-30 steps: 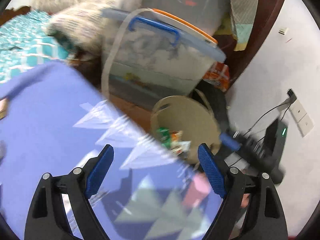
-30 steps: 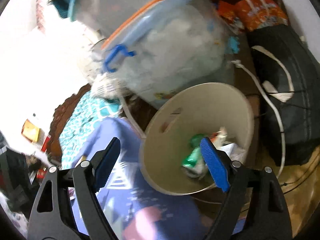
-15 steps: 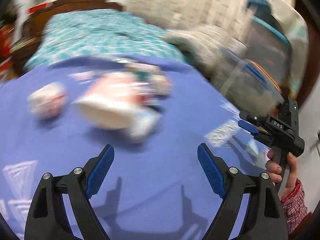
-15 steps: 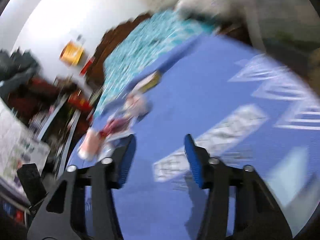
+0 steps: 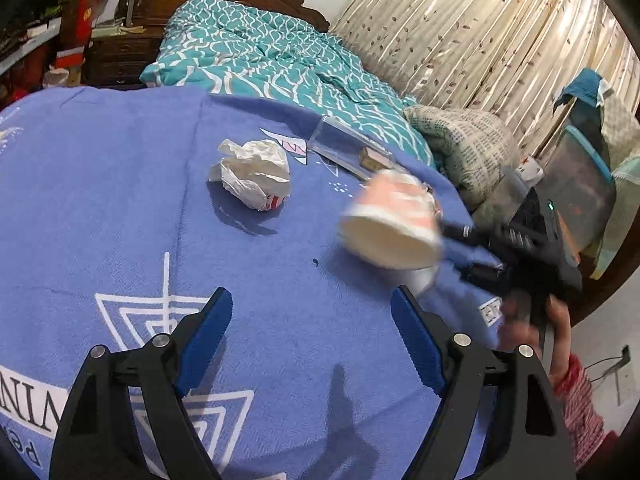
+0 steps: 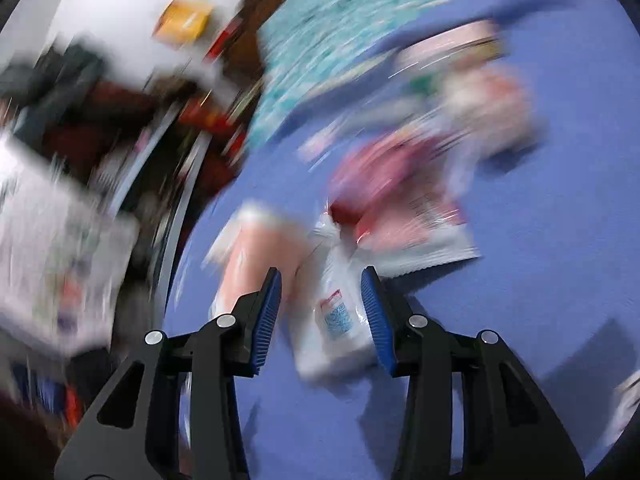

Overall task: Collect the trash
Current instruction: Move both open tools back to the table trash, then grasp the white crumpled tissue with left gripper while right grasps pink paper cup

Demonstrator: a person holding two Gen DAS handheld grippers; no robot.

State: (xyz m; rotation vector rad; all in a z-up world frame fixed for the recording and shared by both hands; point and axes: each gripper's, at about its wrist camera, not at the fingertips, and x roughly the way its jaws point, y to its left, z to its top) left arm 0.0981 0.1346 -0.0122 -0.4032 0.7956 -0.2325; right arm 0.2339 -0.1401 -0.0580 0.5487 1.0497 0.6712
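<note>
Trash lies on a blue blanket. A crumpled white paper ball sits ahead of my left gripper, which is open and empty above the blanket. A pink paper cup lies on its side to the right, blurred. In the right wrist view my right gripper is half open, its jaws either side of a white plastic packet; whether they touch it is unclear. The pink cup lies just left of it, and a red and white wrapper lies beyond. The view is heavily blurred.
A clear plastic box lies at the blanket's far edge. A bed with a teal quilt stands behind. Storage bins and a curtain are at the right. Cluttered shelves are left of the blanket.
Both grippers swung away from the beige trash bin on the floor to the trash on the blanket. The right gripper's jaws narrowed and now flank the white packet.
</note>
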